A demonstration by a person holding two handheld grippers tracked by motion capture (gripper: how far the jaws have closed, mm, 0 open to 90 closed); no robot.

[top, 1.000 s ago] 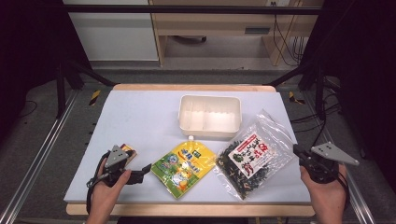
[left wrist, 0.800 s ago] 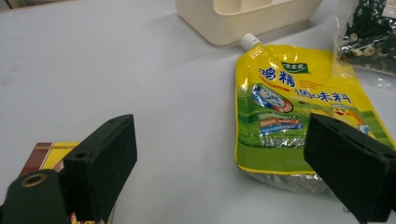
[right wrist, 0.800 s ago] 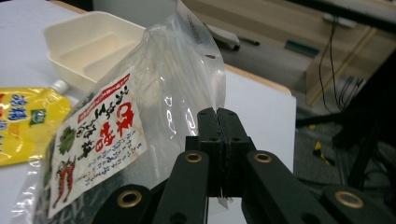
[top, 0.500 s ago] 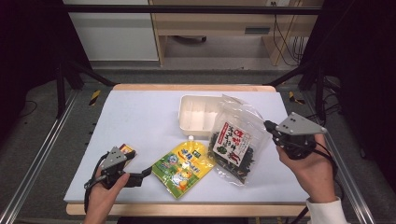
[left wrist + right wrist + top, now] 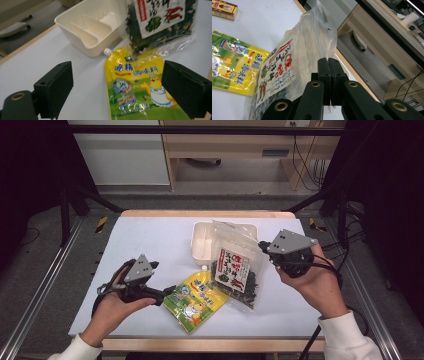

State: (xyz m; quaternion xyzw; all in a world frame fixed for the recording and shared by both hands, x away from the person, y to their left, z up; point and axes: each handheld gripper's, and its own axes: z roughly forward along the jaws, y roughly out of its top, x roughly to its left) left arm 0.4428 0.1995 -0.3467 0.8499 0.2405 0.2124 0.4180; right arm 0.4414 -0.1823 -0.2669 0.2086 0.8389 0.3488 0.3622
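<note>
Beside the cream divided tray [image 5: 202, 245] that sits toward the far side of the desk [image 5: 150, 240], we hold a clear bag of dried seaweed [image 5: 235, 270] with our right hand-held gripper [image 5: 263, 246], whose jaws are clenched on the bag's edge; in the right gripper view the two black jaws meet flat against the plastic of the seaweed bag [image 5: 287, 67]. The bag is tilted, its upper part leaning over the near right corner of the tray and its lower end reaching down toward the desk just in front of the tray. Nearer to us than the tray lies a yellow spouted pouch [image 5: 197, 297], flat on the desk, its white cap pointing at the tray's front wall and its upper corner tucked under the bag's lower edge. Our left hand-held gripper [image 5: 167, 296] sits to the left of that pouch, released, its jaws spread wide on either side of the yellow pouch [image 5: 136, 87] in the left gripper view, with the tray [image 5: 75, 32] beyond.
</note>
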